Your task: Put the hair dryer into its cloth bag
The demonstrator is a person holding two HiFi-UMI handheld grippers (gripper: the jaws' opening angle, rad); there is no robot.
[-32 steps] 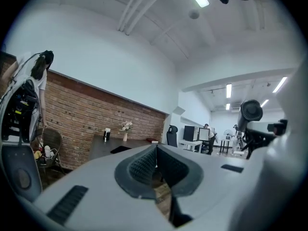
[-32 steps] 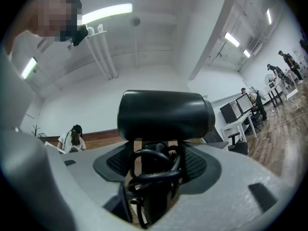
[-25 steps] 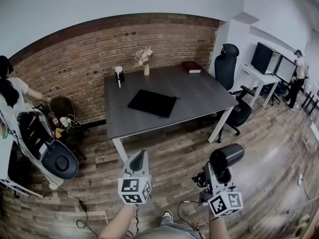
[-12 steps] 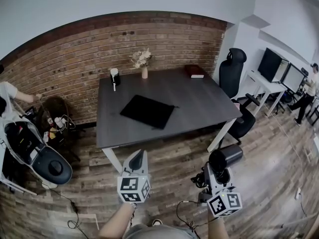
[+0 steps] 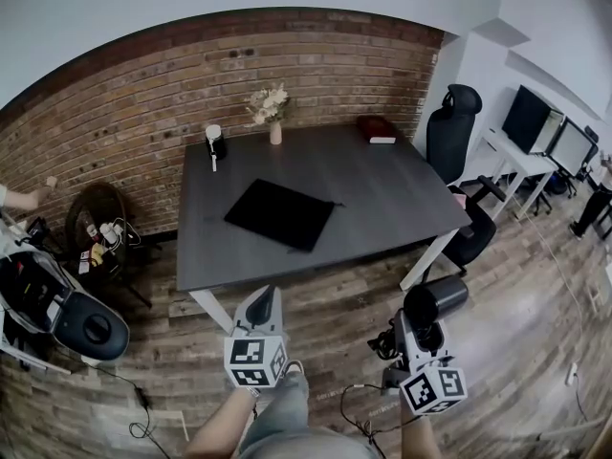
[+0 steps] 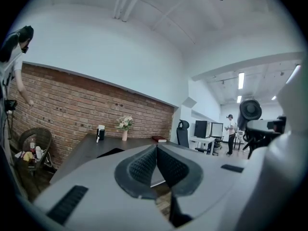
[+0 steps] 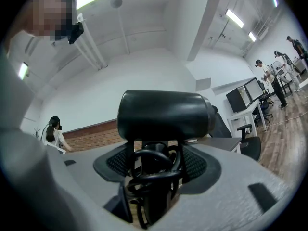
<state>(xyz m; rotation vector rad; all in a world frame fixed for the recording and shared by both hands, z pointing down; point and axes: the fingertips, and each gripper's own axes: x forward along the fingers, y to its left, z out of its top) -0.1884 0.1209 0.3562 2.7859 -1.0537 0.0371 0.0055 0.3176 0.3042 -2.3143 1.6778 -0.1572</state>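
Right gripper [image 5: 421, 336] w/ 1 hair dryer [image 5: 436, 301]; 1 cloth bag [image 5: 280, 214] on table [image 5: 387, 185]

Both grippers point level, side by side. Left gripper [image 5: 265, 301]: fingers pressed together, empty. Right gripper [image 5: 419, 338]: fingers clamp a black hair dryer [image 5: 436, 300] by its handle.

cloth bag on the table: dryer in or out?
Out. The cloth bag lies flat on the table; the hair dryer is clamped in the right gripper.

Light-grey fingers [image 6: 98, 179] (dark ribbed pads [image 6: 142, 170])
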